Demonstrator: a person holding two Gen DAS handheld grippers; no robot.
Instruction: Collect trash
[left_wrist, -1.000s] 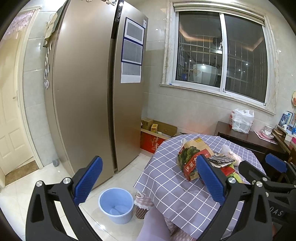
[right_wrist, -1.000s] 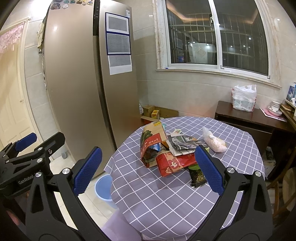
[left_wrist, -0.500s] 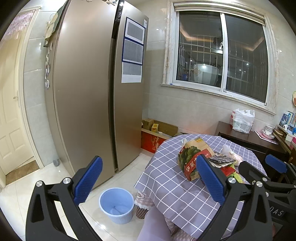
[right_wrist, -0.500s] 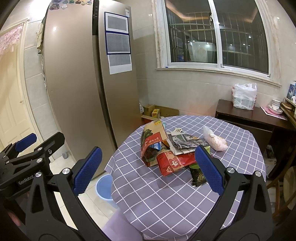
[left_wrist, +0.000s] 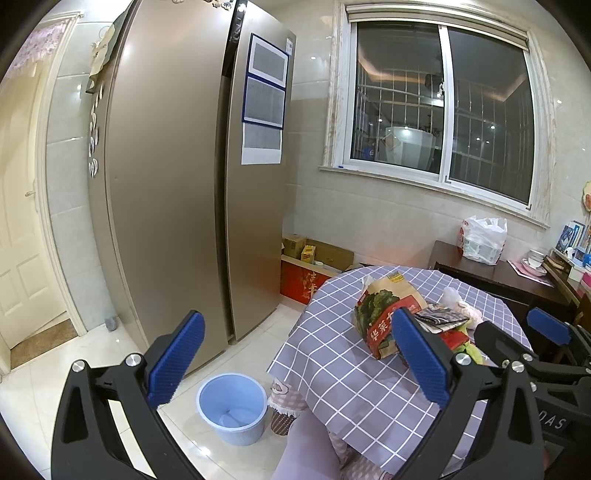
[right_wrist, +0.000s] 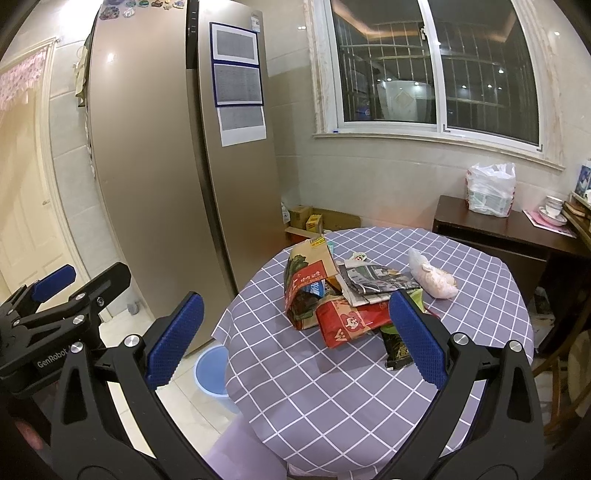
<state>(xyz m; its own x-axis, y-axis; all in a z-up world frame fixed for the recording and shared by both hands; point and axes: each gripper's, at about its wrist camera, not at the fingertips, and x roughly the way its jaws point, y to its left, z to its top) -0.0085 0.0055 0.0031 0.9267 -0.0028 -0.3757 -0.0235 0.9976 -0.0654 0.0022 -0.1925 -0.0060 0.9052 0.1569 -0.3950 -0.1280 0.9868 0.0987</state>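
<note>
No shift — both jaws wide, empty.

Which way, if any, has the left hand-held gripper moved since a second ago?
No, the left hand-held gripper has not: the blue bucket keeps its place in view.

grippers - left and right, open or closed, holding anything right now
Left gripper: open, holding nothing, above the floor beside the table.
Right gripper: open, holding nothing, short of the trash pile.
</note>
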